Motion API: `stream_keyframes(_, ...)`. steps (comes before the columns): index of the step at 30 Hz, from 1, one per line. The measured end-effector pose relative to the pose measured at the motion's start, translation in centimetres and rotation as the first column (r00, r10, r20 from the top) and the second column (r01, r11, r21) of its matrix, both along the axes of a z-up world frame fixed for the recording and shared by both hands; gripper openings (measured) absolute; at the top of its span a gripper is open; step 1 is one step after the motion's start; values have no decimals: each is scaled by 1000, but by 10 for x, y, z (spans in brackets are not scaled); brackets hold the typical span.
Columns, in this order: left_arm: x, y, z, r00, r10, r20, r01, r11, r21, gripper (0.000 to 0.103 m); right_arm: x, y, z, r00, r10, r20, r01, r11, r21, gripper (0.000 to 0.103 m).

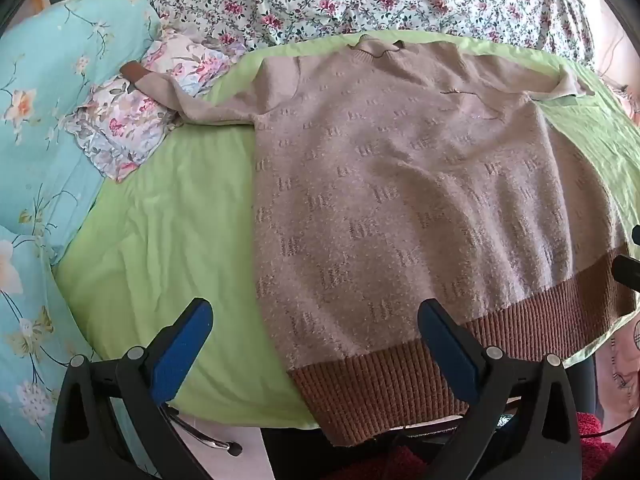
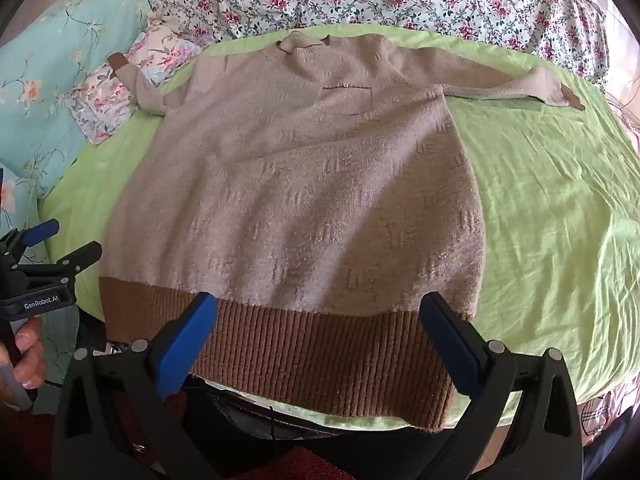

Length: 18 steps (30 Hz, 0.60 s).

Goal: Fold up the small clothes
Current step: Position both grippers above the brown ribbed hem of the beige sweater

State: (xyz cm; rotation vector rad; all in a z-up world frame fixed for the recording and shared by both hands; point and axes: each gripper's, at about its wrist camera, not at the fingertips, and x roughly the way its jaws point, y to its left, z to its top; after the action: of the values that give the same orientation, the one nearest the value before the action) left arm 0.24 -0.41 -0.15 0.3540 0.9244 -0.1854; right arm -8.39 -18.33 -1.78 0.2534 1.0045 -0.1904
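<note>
Your left claw [image 1: 316, 344] and right claw [image 2: 318, 340] both gape wide, holding nothing, as the sweater [image 2: 296, 184] lies flat on the green sheet [image 2: 560, 220] just ahead, its brown hem [image 2: 312, 348] between your right fingers.

The only clear lettering is "GenRobot.AI", white on the black body of the left gripper [image 2: 56, 248], at the left edge of the right wrist view. The sweater [image 2: 304, 184] on the bed carries a woven motif repeated all over that looks like letters, too fuzzy to read.
</note>
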Motion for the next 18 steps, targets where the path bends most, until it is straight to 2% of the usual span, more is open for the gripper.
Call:
stream_keyframes(8, 0, 3, 2, 1000, -7, -2, 7, 1000, -8, 102, 0, 0, 3, 1000, -3, 6, 3, 1000, -1, 101)
stream_keyframes(18, 3, -2, -1, 1000, -7, -12, 7, 1000, 19, 102, 1, 0, 4, 999, -17, 30, 17, 1000, 15, 101)
